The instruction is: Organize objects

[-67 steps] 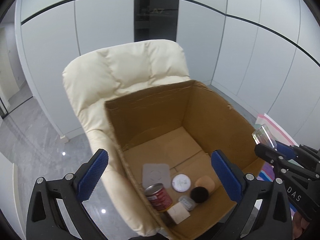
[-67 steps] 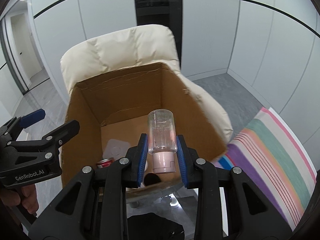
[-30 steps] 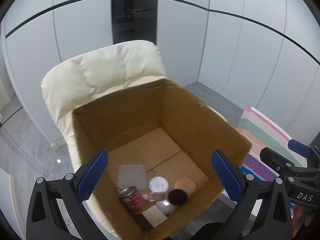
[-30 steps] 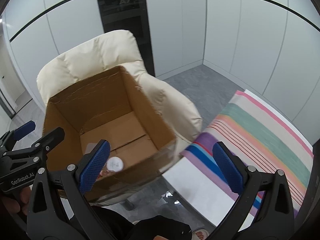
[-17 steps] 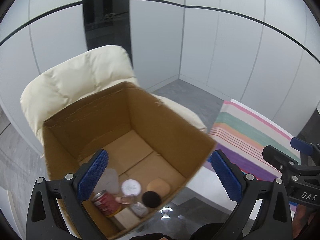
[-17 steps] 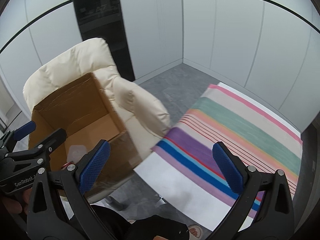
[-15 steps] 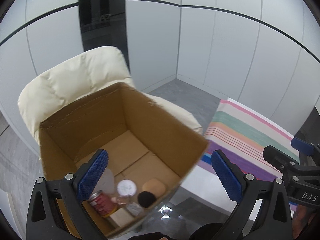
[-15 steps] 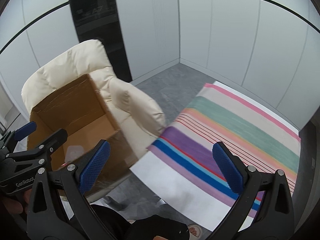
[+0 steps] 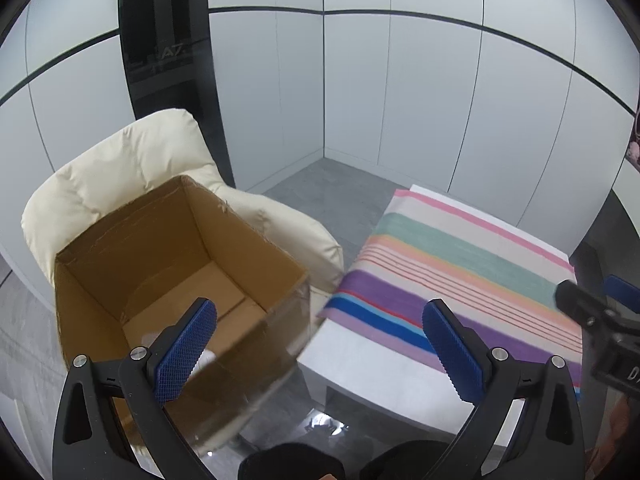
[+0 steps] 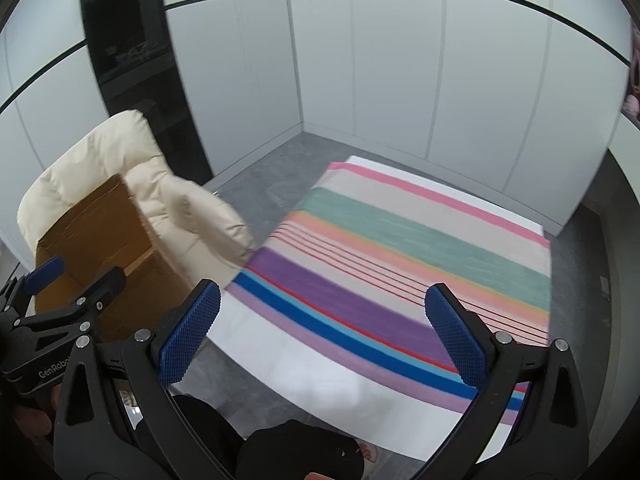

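Both tools, left (image 9: 320, 334) and right (image 10: 322, 330), gape empty; cardboard box (image 9: 132, 240) looks light, stiff-walled, best gripped at rim.

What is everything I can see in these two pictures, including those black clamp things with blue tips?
Open brown cardboard box: one, brown, on the cream chair; contents mostly hidden.
Cream padded chair: one, cream, left, under the box.
Striped cloth: one, pink, green, peach, purple and blue bands, spread on a white surface, right.
Grey floor: one, grey, between chair and cloth.
White wall panels: several, white, behind.
Left gripper: one, black with blue pads, open, empty.
Right gripper: one, same colours, open, empty.
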